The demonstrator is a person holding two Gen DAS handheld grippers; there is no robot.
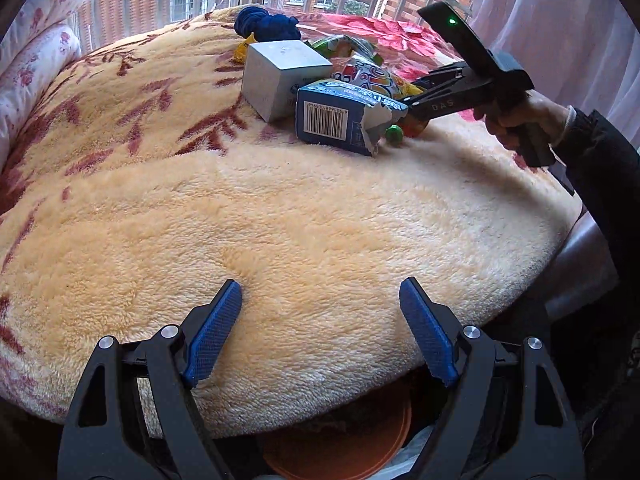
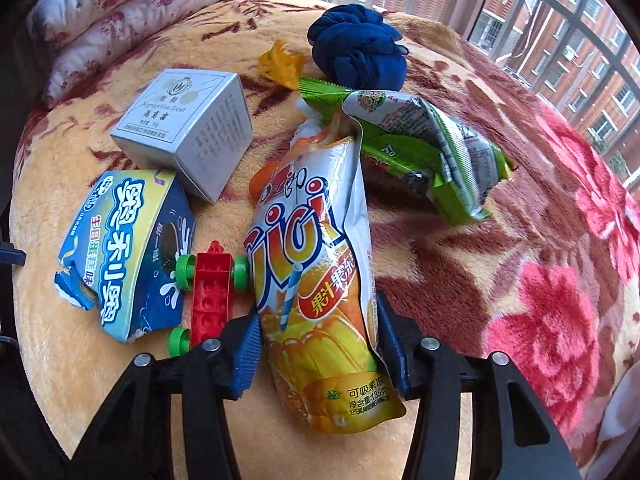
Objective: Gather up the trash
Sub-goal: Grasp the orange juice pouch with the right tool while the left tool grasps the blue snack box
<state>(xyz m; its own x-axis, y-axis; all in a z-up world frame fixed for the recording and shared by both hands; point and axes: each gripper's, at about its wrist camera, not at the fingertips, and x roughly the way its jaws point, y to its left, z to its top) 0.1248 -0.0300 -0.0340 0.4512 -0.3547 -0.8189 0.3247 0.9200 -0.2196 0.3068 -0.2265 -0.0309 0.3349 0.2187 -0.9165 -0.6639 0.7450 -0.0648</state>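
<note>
Right gripper [image 2: 318, 350] tilts steeply down, blue pads hugging both sides of the orange jelly pouch [image 2: 320, 280] mid-blanket [image 2: 440, 264]. Left gripper [image 1: 320, 332] hangs wide open, empty, over the blanket's near edge.

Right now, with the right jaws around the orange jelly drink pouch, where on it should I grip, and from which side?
Grip the orange jelly drink pouch across its lower body, coming from above. It lies flat on the blanket, long axis along the right gripper, whose jaws already flank its narrow width. That spot looks clear of the red toy car.
</note>
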